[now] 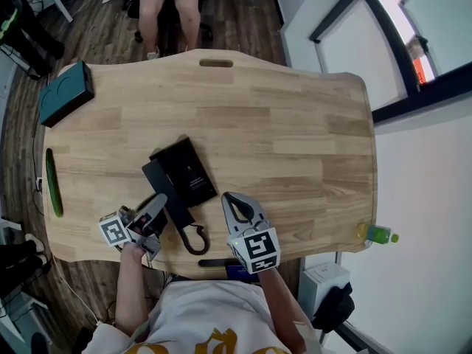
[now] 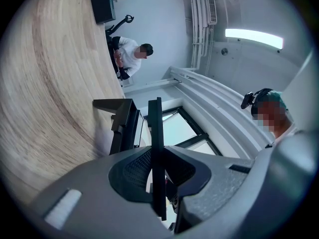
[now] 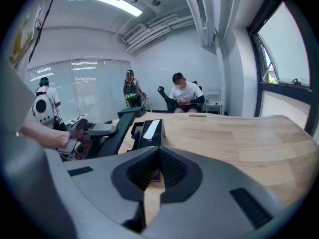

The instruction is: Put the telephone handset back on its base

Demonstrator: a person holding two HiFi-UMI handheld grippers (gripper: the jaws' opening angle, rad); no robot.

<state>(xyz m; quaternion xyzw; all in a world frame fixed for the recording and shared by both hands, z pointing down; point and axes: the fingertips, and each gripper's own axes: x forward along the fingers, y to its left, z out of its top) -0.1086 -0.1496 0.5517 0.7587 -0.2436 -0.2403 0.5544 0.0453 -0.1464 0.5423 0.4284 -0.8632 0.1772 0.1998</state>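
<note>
The room is an office with a large window; a pale wood table (image 1: 295, 139) carries the work. The black base (image 1: 188, 169) lies flat near my edge of the table. The handset (image 1: 164, 186) runs slantwise just beside the base's left side, its coiled cord (image 1: 195, 240) trailing toward me.

Left tongs (image 1: 156, 206): clamped on the near end of the handset, which stands edge-on between the jaws in the left gripper view. Right tongs (image 1: 230, 201): jaws together, nothing between them, just right of the base.

Step in hand, as I judge it: the handset is gripped and brought alongside, not yet seated. Whether its far end rests on the table I cannot tell. The next move calls for shifting it rightward over the cradle, lining it up with the base's long edge, lowering it flat, then releasing.

Writing: none legible. The base bears a small pale mark, too small to read. The cubes show only square markers.
</note>
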